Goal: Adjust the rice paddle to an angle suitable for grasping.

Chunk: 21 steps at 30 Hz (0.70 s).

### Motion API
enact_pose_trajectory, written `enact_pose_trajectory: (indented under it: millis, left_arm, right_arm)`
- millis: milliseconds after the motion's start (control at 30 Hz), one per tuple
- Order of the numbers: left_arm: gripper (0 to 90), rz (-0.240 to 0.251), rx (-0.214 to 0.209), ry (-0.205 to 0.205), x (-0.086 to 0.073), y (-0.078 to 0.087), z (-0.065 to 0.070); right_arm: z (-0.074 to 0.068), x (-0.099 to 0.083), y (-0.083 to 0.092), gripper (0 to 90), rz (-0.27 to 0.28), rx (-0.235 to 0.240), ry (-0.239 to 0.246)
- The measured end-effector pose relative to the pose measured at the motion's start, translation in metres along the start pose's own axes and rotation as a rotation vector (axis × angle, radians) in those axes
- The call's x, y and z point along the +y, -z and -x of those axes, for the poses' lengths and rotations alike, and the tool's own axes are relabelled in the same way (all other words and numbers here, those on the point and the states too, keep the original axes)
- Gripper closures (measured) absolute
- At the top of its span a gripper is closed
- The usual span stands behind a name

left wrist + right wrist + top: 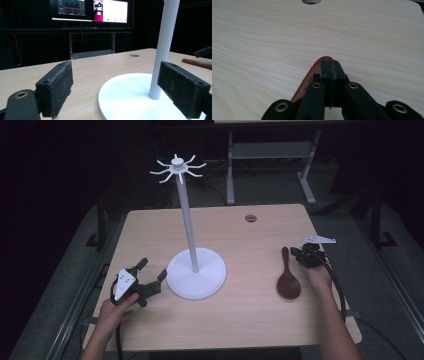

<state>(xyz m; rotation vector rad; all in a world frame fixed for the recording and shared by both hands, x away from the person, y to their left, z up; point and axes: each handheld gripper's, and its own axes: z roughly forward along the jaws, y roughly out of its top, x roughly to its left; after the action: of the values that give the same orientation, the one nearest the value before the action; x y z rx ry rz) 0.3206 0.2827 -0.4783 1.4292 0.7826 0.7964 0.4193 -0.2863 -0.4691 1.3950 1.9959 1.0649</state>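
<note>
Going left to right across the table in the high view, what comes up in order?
Left gripper → white stand → brown wooden spoon → right gripper, at the spoon's handle end.

left gripper (125, 92) fingers (57, 87) wide apart, flanking white stand (163, 47) on table (95, 67); monitors (90, 10) behind.

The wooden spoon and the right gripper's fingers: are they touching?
Touching. In the right gripper view the shut fingers sit pressed on the tip of the wooden spoon handle; the high view puts the right gripper at that handle end.
</note>
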Motion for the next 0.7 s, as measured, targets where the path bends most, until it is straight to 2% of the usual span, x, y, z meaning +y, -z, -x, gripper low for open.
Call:
enact_pose_trajectory:
  millis: [500,700]
  left_arm:
    - [12.5,0.0,-0.001,0.001,0.0,0.0,0.0001]
    - [12.5,-0.001,-0.001,0.001,0.0,-0.0001,0.0001]
  right_arm:
    - [-0.0005,-0.0052,-0.0089,89.9,-0.067,0.012,-0.003]
    - [-0.0021,-0.0043,-0.0095,89.9,-0.076,0.022,0.01]
